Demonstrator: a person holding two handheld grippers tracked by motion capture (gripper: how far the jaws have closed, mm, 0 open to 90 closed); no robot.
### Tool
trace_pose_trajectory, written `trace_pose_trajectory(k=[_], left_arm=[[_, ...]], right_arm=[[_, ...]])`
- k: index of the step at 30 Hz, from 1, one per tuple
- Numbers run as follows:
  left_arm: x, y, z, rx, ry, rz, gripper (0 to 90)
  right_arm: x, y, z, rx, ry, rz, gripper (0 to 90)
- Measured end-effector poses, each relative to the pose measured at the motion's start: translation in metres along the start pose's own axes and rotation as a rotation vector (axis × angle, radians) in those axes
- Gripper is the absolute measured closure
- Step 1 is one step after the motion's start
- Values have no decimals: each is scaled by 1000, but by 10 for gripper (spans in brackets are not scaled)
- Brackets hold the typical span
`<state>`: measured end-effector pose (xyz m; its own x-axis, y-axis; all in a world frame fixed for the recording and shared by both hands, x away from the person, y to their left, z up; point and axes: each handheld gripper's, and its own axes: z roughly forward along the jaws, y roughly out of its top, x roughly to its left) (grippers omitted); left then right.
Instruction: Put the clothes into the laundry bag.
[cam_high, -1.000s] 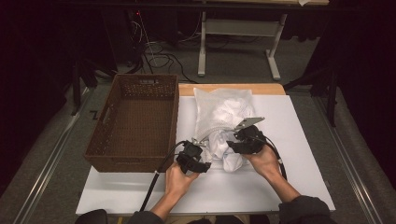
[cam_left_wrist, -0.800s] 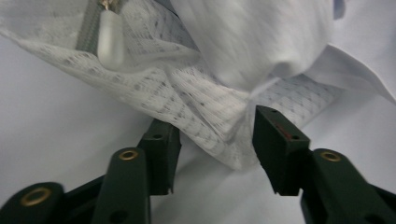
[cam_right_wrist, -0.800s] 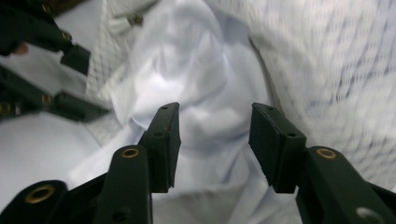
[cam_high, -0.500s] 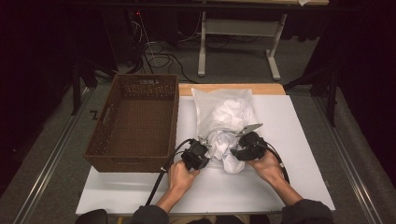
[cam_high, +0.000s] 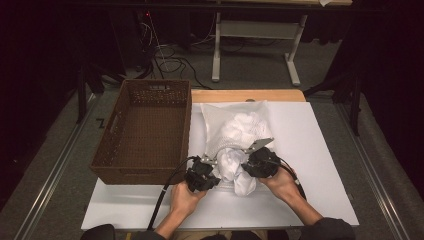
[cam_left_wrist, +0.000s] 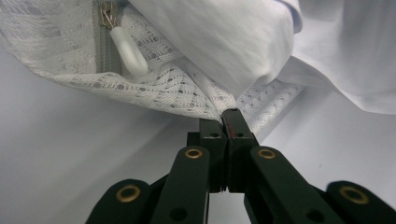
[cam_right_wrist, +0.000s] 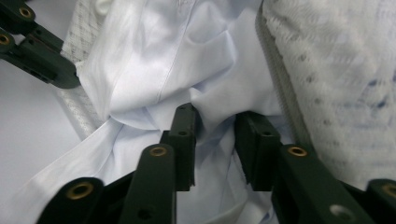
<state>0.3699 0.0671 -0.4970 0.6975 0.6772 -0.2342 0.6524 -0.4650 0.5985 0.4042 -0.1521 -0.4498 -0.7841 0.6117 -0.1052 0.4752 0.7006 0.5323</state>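
A white mesh laundry bag (cam_high: 225, 117) lies on the white table (cam_high: 310, 150), its open end toward the person. A white shirt (cam_high: 232, 167) spills out of that end. My left gripper (cam_high: 214, 170) is shut on the bag's mesh edge (cam_left_wrist: 154, 88), jaws pressed together (cam_left_wrist: 224, 116) just below the white zipper pull (cam_left_wrist: 128, 51). My right gripper (cam_high: 246, 167) comes from the other side. Its jaws (cam_right_wrist: 215, 116) have just been closing and now pinch a bunched fold of the shirt (cam_right_wrist: 159, 60). The bag's mesh (cam_right_wrist: 336, 70) lies to the right of it.
An empty brown woven basket (cam_high: 187, 125) stands at the table's left, touching the bag's side. A wooden strip (cam_high: 250, 95) runs along the far edge. Bare white tabletop lies to the right and in front of the hands.
The left gripper has drawn in to the bag's mouth at the near left. The right gripper has come down a little toward the person, onto the shirt.
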Motion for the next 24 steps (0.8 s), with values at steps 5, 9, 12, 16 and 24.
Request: trace_pose_trajectory(k=[5,9,12,16,24], left_arm=[[8,-3,0,2,-10,-19,886],[7,-5,2,5,-5,-28,887],[8,-6,0,2,-6,-32,887],[10,-8,-1,-4,-4,-45,888],[13,-9,-3,-13,-2,-55,885]], right_arm=[[2,7,5,-29,19,0,845],[2,12,12,-34,7,-11,886],[0,17,18,-27,-39,-7,893],[-11,26,26,-24,-109,5,894],[-23,24,29,-10,-114,54,810]])
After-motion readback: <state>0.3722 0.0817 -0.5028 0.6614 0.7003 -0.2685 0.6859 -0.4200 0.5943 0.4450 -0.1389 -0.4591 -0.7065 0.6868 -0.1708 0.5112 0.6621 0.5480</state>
